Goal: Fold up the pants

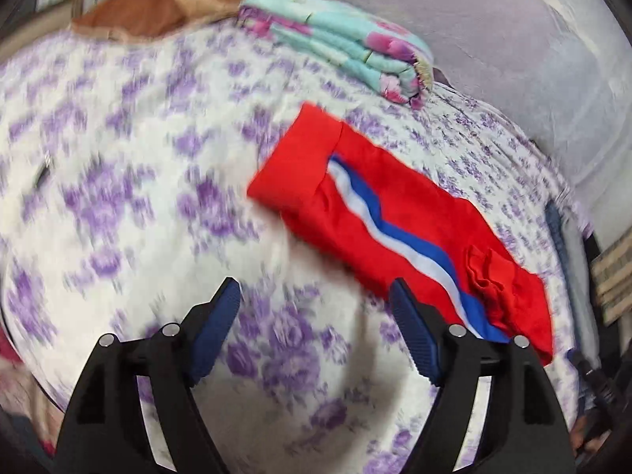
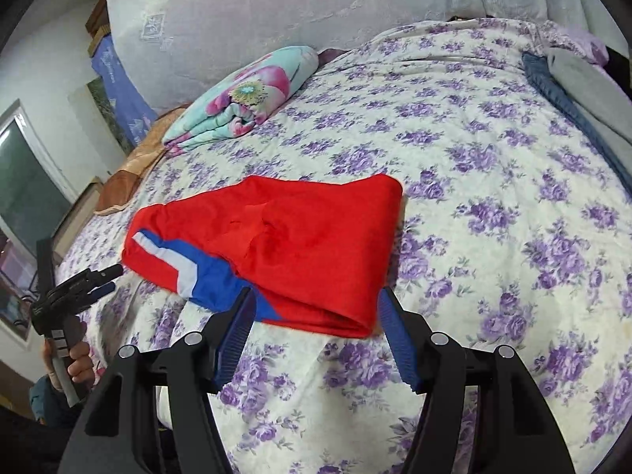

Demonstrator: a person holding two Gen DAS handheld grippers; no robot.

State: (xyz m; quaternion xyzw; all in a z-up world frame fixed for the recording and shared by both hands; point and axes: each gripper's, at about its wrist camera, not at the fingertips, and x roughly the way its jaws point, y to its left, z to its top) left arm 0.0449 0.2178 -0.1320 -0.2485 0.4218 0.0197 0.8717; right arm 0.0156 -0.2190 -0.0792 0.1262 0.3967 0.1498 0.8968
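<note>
Now your right gripper [image 2: 316, 312] gapes empty just short of the folded red pants [image 2: 276, 245]; your left gripper [image 1: 316, 308], likewise spread, has them just right.

A bed [image 2: 493, 181] is filling most of both views, lying under a white spread [image 1: 130, 150] printed with purple flowers. A pale grey padded headboard [image 2: 276, 4] is rising behind it. A folded floral blanket [image 2: 245, 98] is resting near the headboard, with a tan pillow [image 1: 166, 12] beside it. Blue and grey cloths [image 2: 568, 91] are lying along the far edge. A window [image 2: 27, 181] is showing in a white wall [image 2: 51, 75].
</note>
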